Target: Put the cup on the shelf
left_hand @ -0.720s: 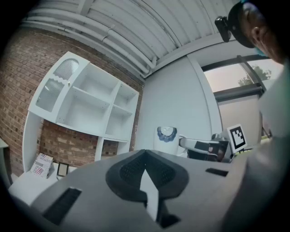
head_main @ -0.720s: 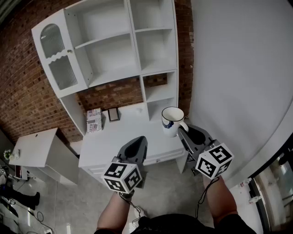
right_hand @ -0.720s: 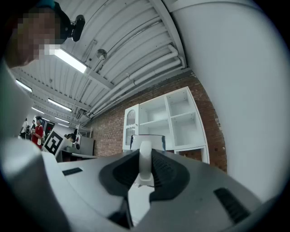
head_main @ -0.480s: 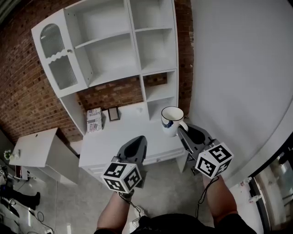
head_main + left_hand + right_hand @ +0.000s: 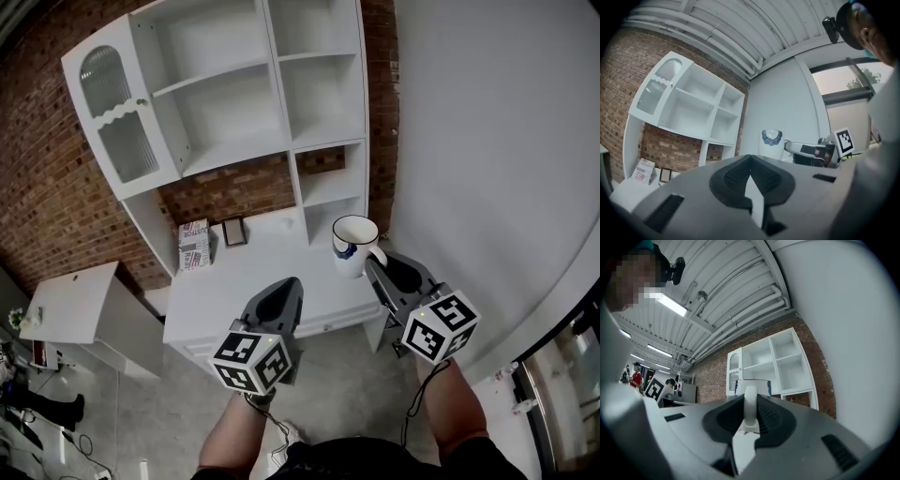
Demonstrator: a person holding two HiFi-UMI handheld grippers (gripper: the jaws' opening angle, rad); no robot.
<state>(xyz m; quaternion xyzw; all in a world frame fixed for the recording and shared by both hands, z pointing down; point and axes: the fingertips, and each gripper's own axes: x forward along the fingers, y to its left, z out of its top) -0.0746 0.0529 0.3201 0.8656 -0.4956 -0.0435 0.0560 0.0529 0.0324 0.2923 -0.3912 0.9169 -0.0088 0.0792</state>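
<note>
Both are facing the shelf (image 5: 234, 103): the right gripper (image 5: 373, 270) is clamping the cup (image 5: 352, 246) by its handle (image 5: 750, 401); the left gripper (image 5: 284, 289) is sitting closed, empty.

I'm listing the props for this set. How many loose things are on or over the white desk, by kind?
cup: 1
frame: 1
box: 1
total: 3
</note>
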